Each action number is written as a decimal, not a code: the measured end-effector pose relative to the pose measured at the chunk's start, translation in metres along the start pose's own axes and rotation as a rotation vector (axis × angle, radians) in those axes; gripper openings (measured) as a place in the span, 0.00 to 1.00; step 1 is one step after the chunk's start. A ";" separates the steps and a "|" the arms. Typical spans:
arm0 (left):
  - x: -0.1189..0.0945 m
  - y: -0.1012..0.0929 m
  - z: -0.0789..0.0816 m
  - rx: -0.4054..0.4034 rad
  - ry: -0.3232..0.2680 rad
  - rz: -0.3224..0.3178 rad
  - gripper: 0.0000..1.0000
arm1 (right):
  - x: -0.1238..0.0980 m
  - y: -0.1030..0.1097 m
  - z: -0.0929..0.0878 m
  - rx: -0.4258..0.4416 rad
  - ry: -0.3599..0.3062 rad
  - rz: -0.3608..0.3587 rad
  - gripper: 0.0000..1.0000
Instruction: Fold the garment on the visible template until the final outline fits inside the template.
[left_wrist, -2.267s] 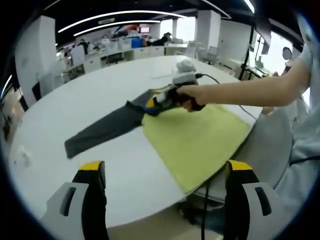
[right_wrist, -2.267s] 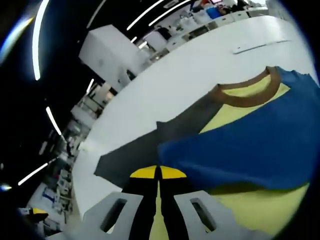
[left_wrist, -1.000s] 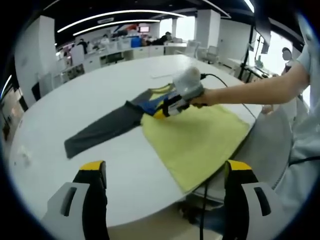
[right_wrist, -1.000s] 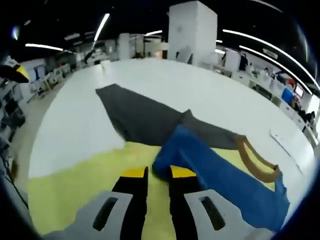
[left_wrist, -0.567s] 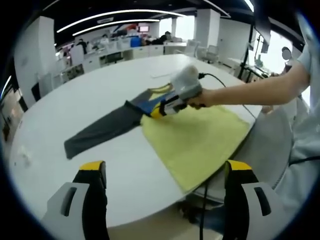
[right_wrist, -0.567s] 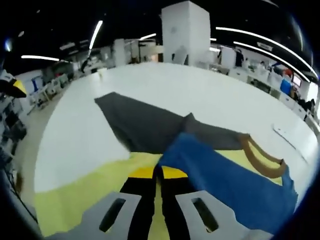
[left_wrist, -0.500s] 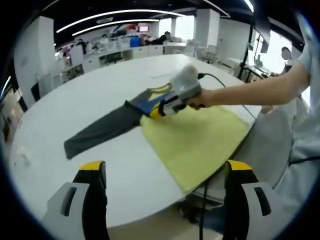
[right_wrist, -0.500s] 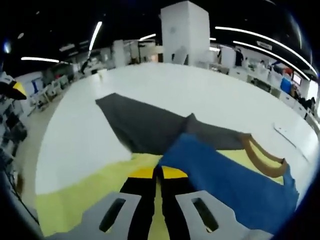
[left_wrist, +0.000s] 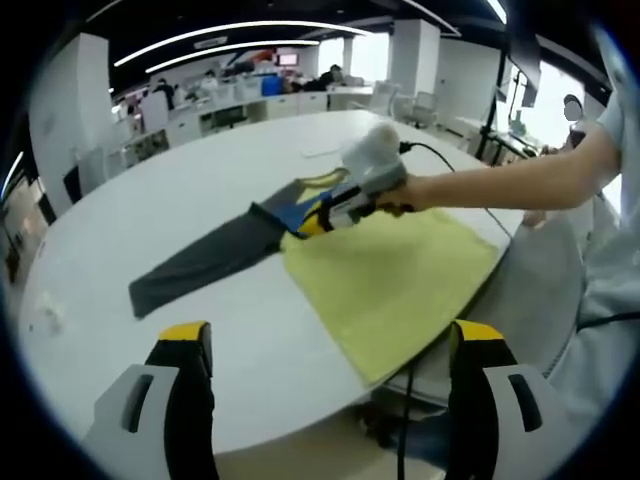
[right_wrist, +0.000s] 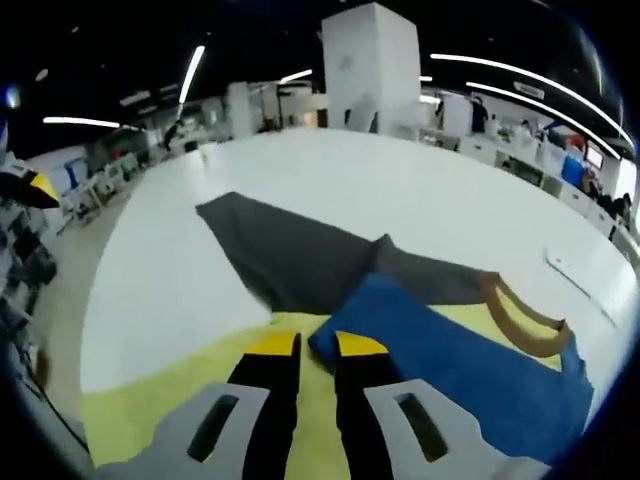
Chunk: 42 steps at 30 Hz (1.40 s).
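Left gripper (left_wrist: 330, 345): jaws wide apart, holding nothing; held off the near edge of the bench (left_wrist: 150, 215).
Template (left_wrist: 395, 280): yellow-green sheet flat on the bench, one corner overhanging the near edge.
Right gripper (left_wrist: 318, 220): carried in a person's hand (left_wrist: 395, 195) over the template's far corner; in the right gripper view (right_wrist: 316, 345) its jaws stand slightly parted with a narrow gap, tips just at the blue fold's edge; whether they touch the cloth cannot be told.
Garment (left_wrist: 210, 258): long grey sleeve (right_wrist: 290, 255) stretched flat across the bare bench, off the template; blue part (right_wrist: 450, 365) folded over the template; tan collar (right_wrist: 520, 320) at the far end.
Background: office desks well beyond the bench's far edge.
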<state>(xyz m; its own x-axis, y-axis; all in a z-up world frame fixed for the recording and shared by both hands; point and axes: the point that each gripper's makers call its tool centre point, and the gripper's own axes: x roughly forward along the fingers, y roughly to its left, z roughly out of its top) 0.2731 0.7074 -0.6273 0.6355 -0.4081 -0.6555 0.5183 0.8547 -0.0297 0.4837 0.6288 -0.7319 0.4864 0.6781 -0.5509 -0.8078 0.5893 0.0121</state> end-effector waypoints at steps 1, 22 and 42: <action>0.000 0.000 0.000 0.000 -0.001 0.000 0.95 | -0.004 -0.001 0.001 0.001 -0.003 -0.005 0.14; 0.000 -0.005 0.008 0.027 -0.014 0.003 0.95 | -0.052 -0.012 0.004 -0.032 -0.019 -0.023 0.43; 0.005 -0.018 0.016 0.065 -0.017 -0.018 0.94 | -0.102 -0.018 -0.015 -0.068 0.018 -0.042 0.77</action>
<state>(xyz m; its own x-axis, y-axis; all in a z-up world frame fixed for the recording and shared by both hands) 0.2760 0.6843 -0.6175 0.6355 -0.4289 -0.6420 0.5649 0.8251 0.0080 0.4431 0.5421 -0.6886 0.5147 0.6450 -0.5648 -0.8080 0.5853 -0.0679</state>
